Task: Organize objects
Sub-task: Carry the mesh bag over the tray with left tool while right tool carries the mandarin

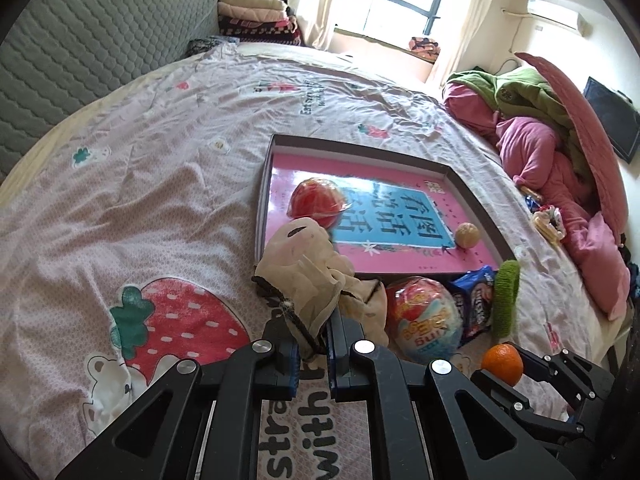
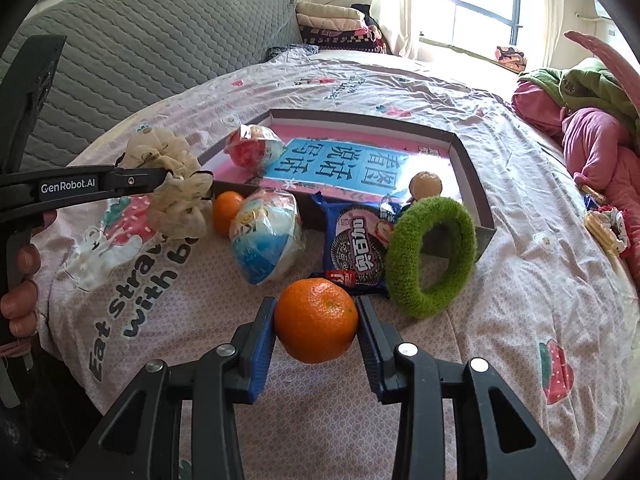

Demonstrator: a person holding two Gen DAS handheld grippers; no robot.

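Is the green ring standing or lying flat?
Standing. The green ring is up on its edge on the bedsheet, leaning against the snack pack.

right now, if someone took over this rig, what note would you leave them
Left tool: shut on the beige scrunchie, lifted off the bed.
Right tool: shut on a tangerine, also lifted.
Done: one wrapped toy egg and a small tan ball lie in the box.
Left on the bedsheet in front of the box: second tangerine, second toy egg, cookie packet, green scrunchie.
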